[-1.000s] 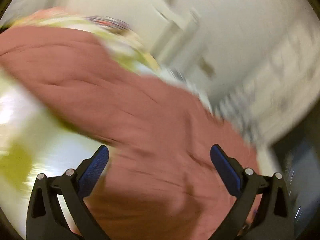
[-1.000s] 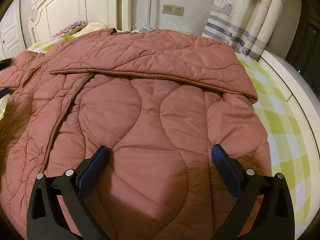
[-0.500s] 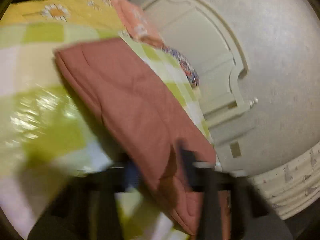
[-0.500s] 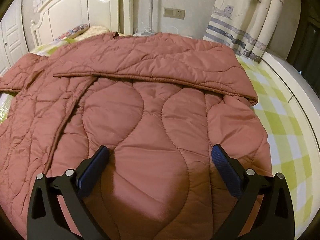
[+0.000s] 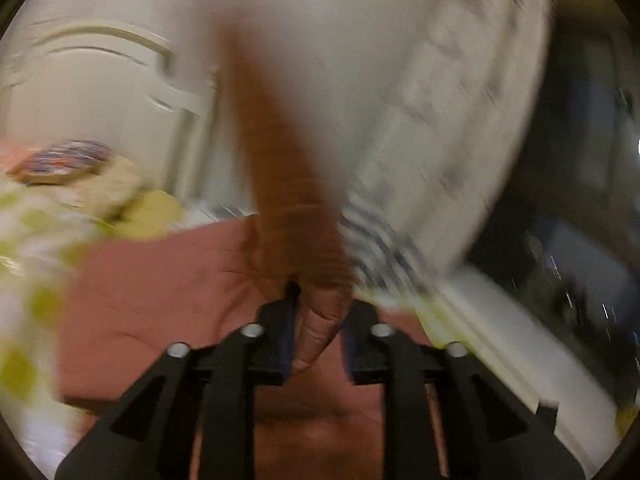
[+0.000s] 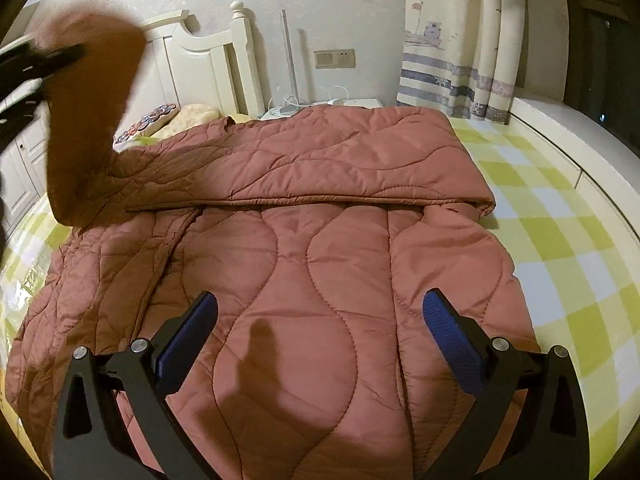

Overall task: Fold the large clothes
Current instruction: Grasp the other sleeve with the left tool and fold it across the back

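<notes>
Differs from a second ago: then spread wide over flat cloth, now left gripper [image 5: 318, 330] narrowed around a fold of the coat's sleeve [image 5: 296, 184], fingers easing apart a little yet cloth pinched between the pads. Sleeve lifted clear of the bed, hanging up and away from the fingers as a blurred brown strip. Right gripper [image 6: 320, 336] much as before: fingers wide, nothing between them, hovering above the lower part of the coat [image 6: 304, 264].

Seen only in the right wrist view: whole quilted reddish coat spread flat on the bed [image 6: 560, 240] with its green-and-white checked sheet, upper part folded over in a straight seam across the middle; left gripper [image 6: 44, 60] high at the far left, sleeve [image 6: 88, 120] rising from the coat's left shoulder up to it; headboard [image 6: 200, 64], wall socket [image 6: 334, 59] and striped curtain [image 6: 456, 80] sharp behind.

Seen only in the left wrist view: close grip on the sleeve end, a patterned pillow [image 5: 68, 160] at left, everything heavily smeared.
</notes>
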